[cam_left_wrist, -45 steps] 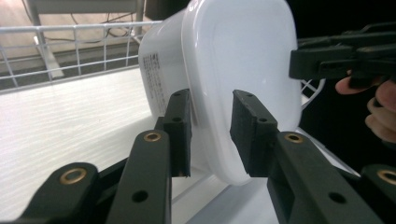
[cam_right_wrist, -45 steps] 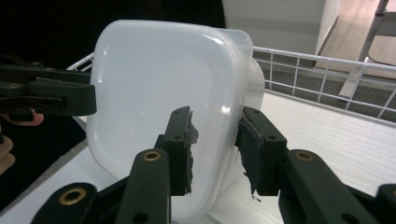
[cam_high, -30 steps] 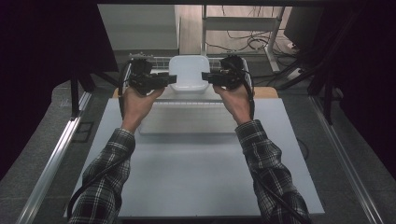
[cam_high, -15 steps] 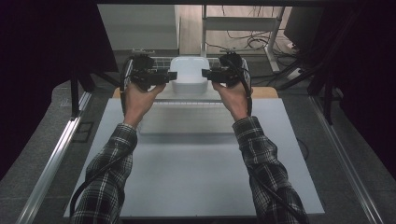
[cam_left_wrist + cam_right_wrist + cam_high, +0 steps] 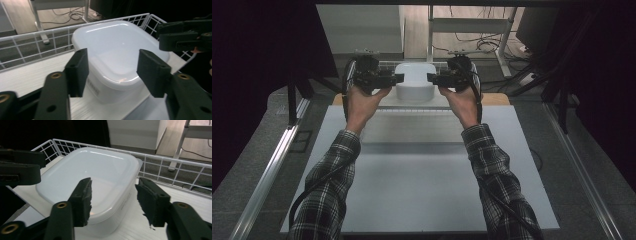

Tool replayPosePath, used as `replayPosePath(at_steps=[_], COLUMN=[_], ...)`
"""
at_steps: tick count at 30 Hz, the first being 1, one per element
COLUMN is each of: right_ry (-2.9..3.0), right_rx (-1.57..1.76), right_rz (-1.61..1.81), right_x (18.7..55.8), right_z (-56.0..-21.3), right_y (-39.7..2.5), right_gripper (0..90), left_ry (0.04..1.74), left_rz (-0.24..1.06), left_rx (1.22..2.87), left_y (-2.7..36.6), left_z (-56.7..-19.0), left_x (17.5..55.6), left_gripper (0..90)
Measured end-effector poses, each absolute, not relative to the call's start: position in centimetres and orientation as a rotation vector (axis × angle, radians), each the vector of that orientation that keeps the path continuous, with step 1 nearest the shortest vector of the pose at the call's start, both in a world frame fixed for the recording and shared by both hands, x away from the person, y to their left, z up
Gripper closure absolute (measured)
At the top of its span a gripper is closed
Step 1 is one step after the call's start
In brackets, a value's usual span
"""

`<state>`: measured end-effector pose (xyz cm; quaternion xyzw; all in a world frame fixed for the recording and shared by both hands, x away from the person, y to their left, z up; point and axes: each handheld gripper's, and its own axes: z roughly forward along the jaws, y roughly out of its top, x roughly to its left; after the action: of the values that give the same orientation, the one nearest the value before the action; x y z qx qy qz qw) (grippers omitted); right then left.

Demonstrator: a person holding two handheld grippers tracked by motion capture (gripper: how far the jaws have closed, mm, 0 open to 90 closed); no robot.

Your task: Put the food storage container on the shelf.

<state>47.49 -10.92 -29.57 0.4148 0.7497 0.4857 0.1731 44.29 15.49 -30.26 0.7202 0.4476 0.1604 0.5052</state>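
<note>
The white tub [image 5: 414, 80] sits at the far end of the worktop [image 5: 422, 185] by a wire rack [image 5: 37, 42], with the left gripper [image 5: 384, 80] and right gripper [image 5: 442, 80] at its sides, fingers wide, probably to lift it together.

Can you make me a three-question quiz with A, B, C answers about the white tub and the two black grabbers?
1. Where does the white plastic tub sit?
A. between the two grippers
B. on the floor
C. on a sleeve

2. How many tubs are there?
A. three
B. one
C. two

3. How do the jaws of the left gripper and right gripper stand?
A. shut tight
B. clamped on a cable
C. open, empty

Answers: 1 A, a gripper flanks each side; 2 B, a single tub by the white wire rack; 3 C, gaps show between the jaws.
</note>
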Motion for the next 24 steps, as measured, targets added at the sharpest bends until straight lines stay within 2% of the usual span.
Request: replayPosePath(at_steps=[6,11,14,24], right_ry=[2.179,2.184,2.196,2.228], right_rx=[1.112,1.074,1.040,0.948], right_rz=[1.396,1.398,1.396,1.359], right_x=[46.9,46.3,45.8,44.4], right_z=[-29.4,-29.6,-29.8,-31.2], right_y=[-10.9,-11.1,-11.1,-11.3], right_gripper=[21.3,10.5,6.8,1.8], left_ry=[0.997,0.959,0.924,0.863], left_rz=[0.338,0.331,0.330,0.400], left_rx=[1.771,1.790,1.812,1.858], left_y=[15.5,15.5,15.5,15.7], left_z=[-30.1,-30.2,-30.5,-32.0], left_x=[43.4,42.5,41.9,40.4], left_gripper=[27.1,13.9,8.4,3.4])
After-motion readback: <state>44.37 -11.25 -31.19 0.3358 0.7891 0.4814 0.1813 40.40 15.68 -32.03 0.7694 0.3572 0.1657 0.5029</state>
